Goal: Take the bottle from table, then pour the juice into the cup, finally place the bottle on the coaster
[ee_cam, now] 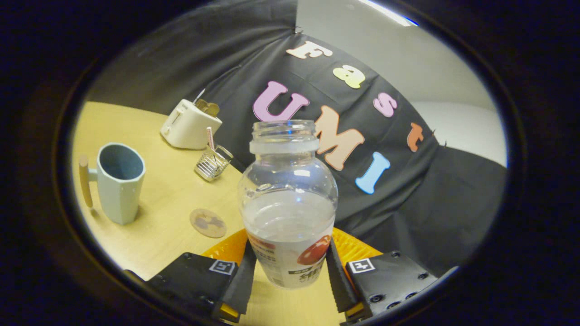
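1. Far to the left of the fingers, a pale green cup with a wooden handle stands upright on the light wooden table, its mouth open and its dark inside in shadow.
2. Beyond the cup, near the black cloth wall, a cream toaster sits with something brown poking from its slot; just beside it lies a small wire basket holding a pink-striped stick.
3. Ahead of the left finger and well apart from the cup, a round brown coaster lies flat and bare on the table.
4. Between the fingers, the clear plastic bottle stands uncapped and nearly upright, cloudy liquid filling its lower half; it blocks the onlooker's line to the wall behind.
5. The gripper is clenched on the bottle, both ridged black pads pressed against the labelled lower body, with an orange part showing behind.
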